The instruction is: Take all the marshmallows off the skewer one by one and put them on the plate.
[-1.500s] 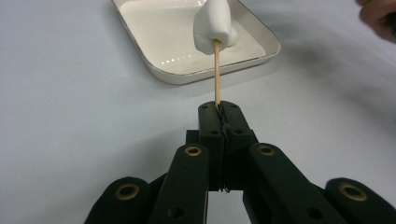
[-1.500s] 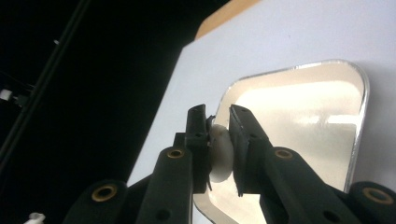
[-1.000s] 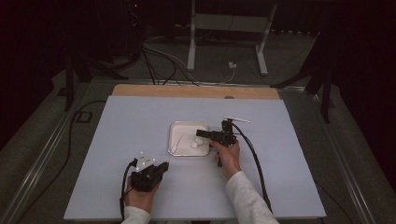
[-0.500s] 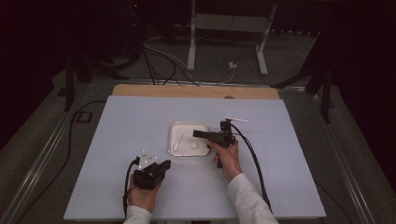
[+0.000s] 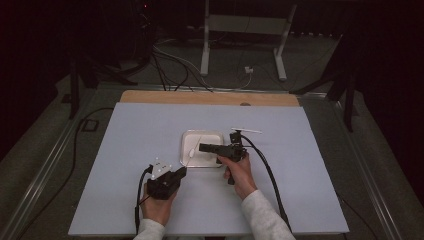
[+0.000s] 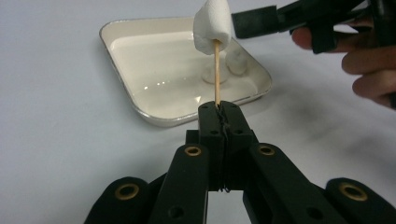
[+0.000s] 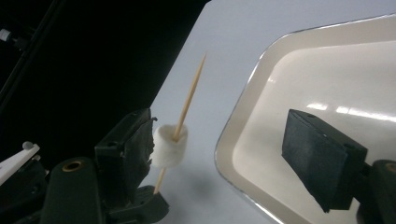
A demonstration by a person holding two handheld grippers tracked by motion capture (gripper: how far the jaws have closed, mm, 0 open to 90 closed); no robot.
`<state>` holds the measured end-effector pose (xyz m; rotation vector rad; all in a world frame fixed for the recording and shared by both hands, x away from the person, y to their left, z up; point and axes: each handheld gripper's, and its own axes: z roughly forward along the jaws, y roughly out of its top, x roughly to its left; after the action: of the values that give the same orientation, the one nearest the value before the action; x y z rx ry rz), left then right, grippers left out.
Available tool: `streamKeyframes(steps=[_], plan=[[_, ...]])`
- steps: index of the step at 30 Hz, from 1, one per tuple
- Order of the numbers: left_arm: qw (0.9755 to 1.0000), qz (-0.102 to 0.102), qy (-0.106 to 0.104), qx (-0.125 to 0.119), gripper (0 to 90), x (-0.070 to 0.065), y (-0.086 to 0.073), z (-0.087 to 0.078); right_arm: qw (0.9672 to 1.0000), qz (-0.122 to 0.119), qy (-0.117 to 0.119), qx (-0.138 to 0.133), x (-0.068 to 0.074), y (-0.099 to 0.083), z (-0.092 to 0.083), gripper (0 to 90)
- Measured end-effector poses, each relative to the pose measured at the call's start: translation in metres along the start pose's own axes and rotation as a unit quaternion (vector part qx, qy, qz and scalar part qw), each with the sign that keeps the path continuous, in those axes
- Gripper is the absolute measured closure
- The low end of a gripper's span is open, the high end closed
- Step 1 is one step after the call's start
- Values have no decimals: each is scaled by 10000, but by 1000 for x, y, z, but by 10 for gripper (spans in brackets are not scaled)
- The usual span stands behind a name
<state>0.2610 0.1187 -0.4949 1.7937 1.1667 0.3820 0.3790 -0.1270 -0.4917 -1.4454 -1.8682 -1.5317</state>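
Jaws on my left gripper (image 6: 219, 122) are clamped on a thin wooden skewer (image 6: 217, 70) carrying a white marshmallow (image 6: 212, 25) above the near rim of the square white tray (image 6: 122, 65). Those on my right gripper (image 7: 224, 149) have just been opening; the marshmallow sits between them, one pad touching. Pulling away carelessly could drag it along or bend the skewer.

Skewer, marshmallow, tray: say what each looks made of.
Skewer: thin, pale tan, matte, with a pointed tip; probably wood or bamboo.
Marshmallow: white, soft-looking and powdery, pierced by the skewer; spongy candy by its look.
Tray: cream, glossy, with bright reflections and a rounded rim; glazed ceramic or hard plastic, hard to tell which.
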Motion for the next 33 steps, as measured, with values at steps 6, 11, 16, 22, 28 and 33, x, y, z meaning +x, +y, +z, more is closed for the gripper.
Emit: streamKeyframes(steps=[6,11,16,22,28,33], plan=[[9999,-72,-3,-76,900,2,2,3,9999,49,153,38,4,-3,5,297],[9998,-112,-5,-148,900,2,4,6,9995,96,277,101,6,-5,8,344],[9997,-117,-31,-224,900,2,5,9,9993,105,331,137,7,-7,9,388],[9995,-145,-49,-284,900,2,6,11,9991,141,362,182,7,-8,11,443],[9992,-173,-34,-360,900,3,6,11,9986,209,420,260,6,-10,14,502],[9989,-207,-96,-406,900,3,6,12,9976,273,574,289,7,-13,20,551]])
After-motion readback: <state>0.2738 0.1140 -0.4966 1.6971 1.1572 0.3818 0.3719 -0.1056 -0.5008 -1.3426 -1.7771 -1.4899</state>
